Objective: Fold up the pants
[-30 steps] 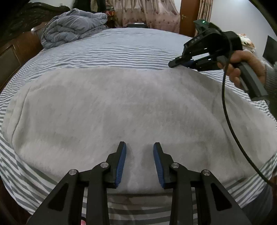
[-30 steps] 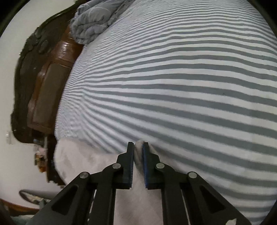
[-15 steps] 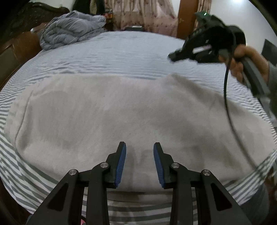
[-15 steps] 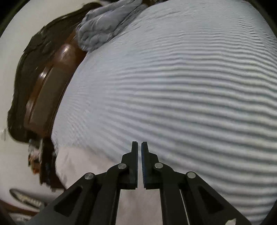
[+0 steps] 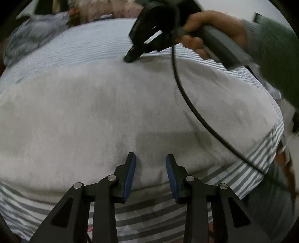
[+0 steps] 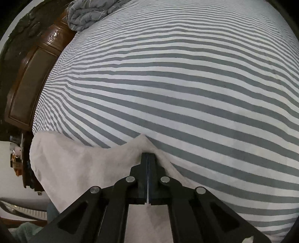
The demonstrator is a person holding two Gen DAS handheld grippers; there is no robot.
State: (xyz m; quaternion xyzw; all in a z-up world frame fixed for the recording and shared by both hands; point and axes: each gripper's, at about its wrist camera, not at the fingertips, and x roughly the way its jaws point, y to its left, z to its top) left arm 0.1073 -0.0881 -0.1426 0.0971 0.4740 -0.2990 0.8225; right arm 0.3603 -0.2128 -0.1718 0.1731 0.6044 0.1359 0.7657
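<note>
We read the pale pants (image 5: 115, 112), spread ahead of our left gripper's (image 5: 151, 173) parted, empty fingers, as soft and limp, best pinched at edges, as our right gripper (image 6: 148, 158) pinches its far hem.

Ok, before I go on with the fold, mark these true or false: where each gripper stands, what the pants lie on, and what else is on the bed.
1. The right gripper is shut on the far edge of the pants. True.
2. The left gripper grips the pants too. False: its jaws stand apart above the fabric near the near edge, pinching nothing.
3. The pants lie on a plain white sheet. False: the striped sheet is grey and white.
4. A bundled grey quilt sits at the far end of the bed by the wooden headboard. True.
5. A black cable hangs across the pants. True.
</note>
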